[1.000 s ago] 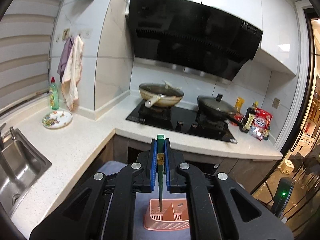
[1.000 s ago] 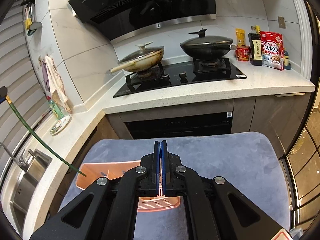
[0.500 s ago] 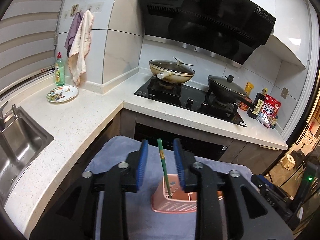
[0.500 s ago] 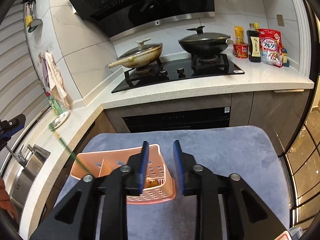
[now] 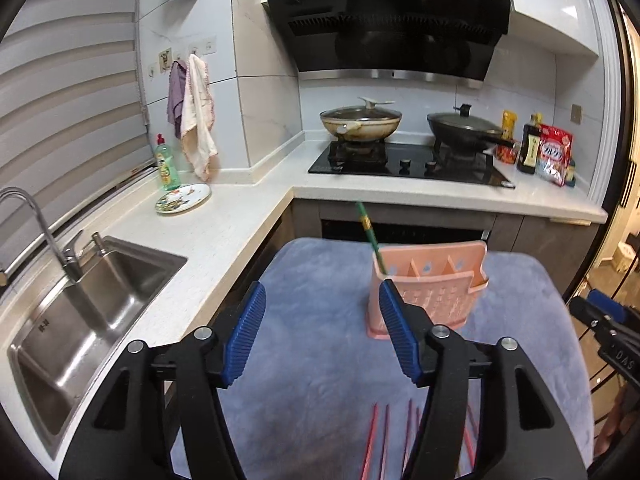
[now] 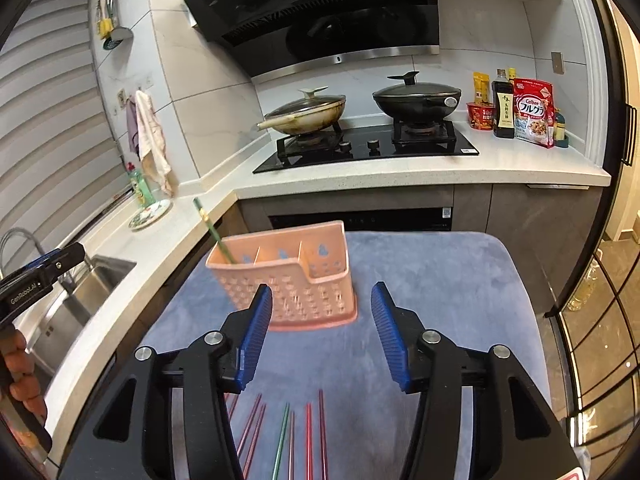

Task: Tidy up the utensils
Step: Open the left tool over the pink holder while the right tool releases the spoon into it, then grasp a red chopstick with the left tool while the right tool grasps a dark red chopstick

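One green chopstick [image 6: 209, 229] already standing in the pink caddy [image 6: 304, 276], in the leftmost compartment, leaning up and to the left over the rim; seen likewise from the left wrist view, tilted out of the same end slot; the other compartments apparently bare, though their floors hidden behind the perforated front wall.

Caddy upright on the blue-grey mat [image 6: 440, 280] covering the worktop, toward the far edge, near the stove side.

Left gripper [image 5: 322, 334] spread wide and holding nothing, hovering near the caddy's left end; right gripper [image 6: 316, 334] likewise wide apart and empty, poised just in front of the caddy — nothing between the blue pads of either.

Still to be sorted: a loose row of chopsticks [image 6: 308, 440] lying flat on the mat at the near edge, partly under the right gripper — mostly red or dark red, with one more green chopstick [image 6: 281, 440] among them; exact count not clear, since the gripper bodies cover part of the row; a few red ones also visible low in the left wrist view.

Judged from this: barely begun — one piece placed, most of the set still on the mat; likely next, a reach down to the near row for another stick, perhaps the green mate; thin sticks flat on soft pile probably awkward to pinch, and the light caddy possibly prone to tipping if knocked.
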`<action>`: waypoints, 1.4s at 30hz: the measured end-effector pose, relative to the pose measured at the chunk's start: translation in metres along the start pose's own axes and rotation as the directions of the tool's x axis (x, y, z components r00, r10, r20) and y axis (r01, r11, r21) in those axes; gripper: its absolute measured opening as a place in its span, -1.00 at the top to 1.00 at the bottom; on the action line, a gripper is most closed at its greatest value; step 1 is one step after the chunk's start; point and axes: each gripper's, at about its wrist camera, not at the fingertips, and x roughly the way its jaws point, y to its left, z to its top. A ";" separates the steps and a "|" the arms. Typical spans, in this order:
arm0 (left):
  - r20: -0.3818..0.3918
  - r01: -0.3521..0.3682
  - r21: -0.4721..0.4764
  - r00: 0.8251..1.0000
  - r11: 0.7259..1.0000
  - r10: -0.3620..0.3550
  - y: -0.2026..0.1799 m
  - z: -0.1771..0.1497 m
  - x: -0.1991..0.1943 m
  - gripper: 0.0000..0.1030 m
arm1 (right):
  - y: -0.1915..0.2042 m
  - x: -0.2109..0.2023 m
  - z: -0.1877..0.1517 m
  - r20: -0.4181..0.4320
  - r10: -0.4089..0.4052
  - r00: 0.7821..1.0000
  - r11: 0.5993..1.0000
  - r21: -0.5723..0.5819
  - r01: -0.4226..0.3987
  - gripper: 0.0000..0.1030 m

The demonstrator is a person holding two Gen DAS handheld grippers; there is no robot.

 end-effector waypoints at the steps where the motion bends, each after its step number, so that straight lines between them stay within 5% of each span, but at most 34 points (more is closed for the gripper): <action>1: -0.005 -0.005 0.004 1.000 1.000 0.005 0.001 -0.007 -0.005 -0.09 | 0.002 -0.007 -0.009 -0.005 -0.008 1.000 1.000 -0.004 0.008 0.02; 13: -0.141 -0.041 -0.016 0.989 0.999 0.039 0.023 -0.100 -0.026 -0.09 | 0.009 -0.044 -0.102 -0.111 -0.053 0.992 0.998 -0.047 0.048 -0.02; 23: -0.269 -0.037 0.004 0.962 0.999 0.037 0.031 -0.176 -0.023 -0.09 | -0.001 -0.035 -0.179 -0.251 -0.095 0.963 0.995 -0.066 0.081 -0.02; 42: -0.381 0.022 -0.003 0.924 1.000 -0.021 0.019 -0.234 -0.015 -0.09 | -0.001 -0.010 -0.223 -0.351 -0.089 0.932 0.995 -0.079 0.065 0.42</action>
